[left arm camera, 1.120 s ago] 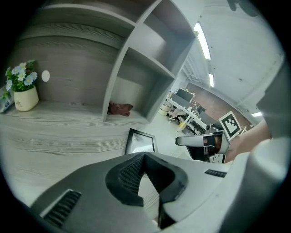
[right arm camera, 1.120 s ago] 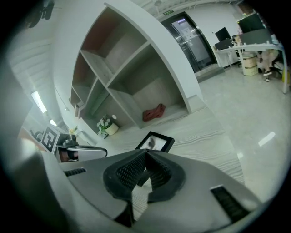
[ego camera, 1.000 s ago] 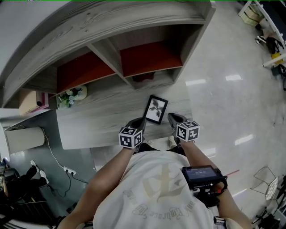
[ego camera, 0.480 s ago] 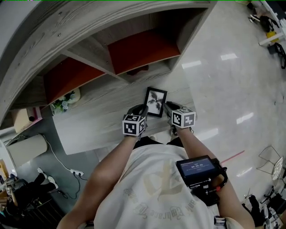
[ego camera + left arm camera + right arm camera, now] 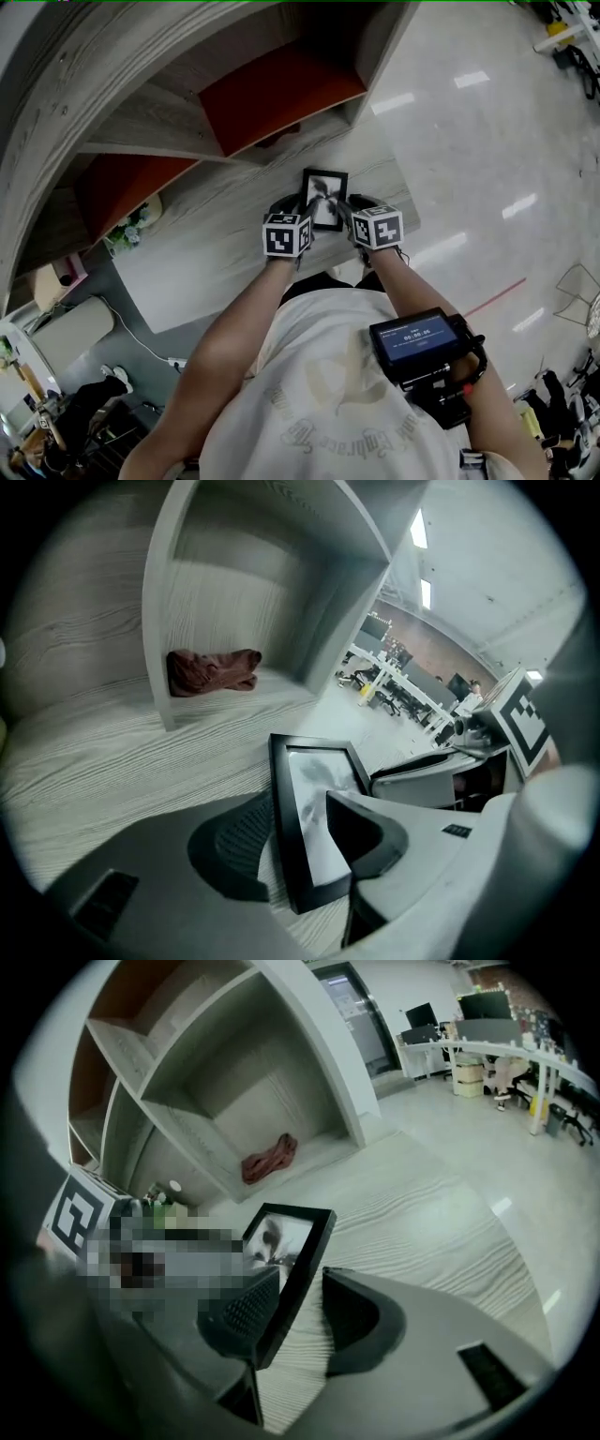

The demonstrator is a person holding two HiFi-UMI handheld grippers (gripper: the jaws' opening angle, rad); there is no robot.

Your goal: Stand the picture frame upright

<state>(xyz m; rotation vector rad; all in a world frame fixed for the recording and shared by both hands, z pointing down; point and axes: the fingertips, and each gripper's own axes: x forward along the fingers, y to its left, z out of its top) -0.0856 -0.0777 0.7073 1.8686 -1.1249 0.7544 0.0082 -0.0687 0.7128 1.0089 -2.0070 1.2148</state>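
Grasp step: your left gripper (image 5: 298, 207) and right gripper (image 5: 350, 208), jaws opening, straddle the frame's (image 5: 325, 192) edges ungripped; next, clamp and tip it upright.

Head view stares steeply down from overhead at the desk (image 5: 211, 248); both gripper views sit low and close, facing the shelf (image 5: 157, 621); all three share the picture frame (image 5: 325, 199).

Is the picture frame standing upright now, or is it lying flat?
Lying flat: the frame rests face up on the desk, and its picture shows from above.
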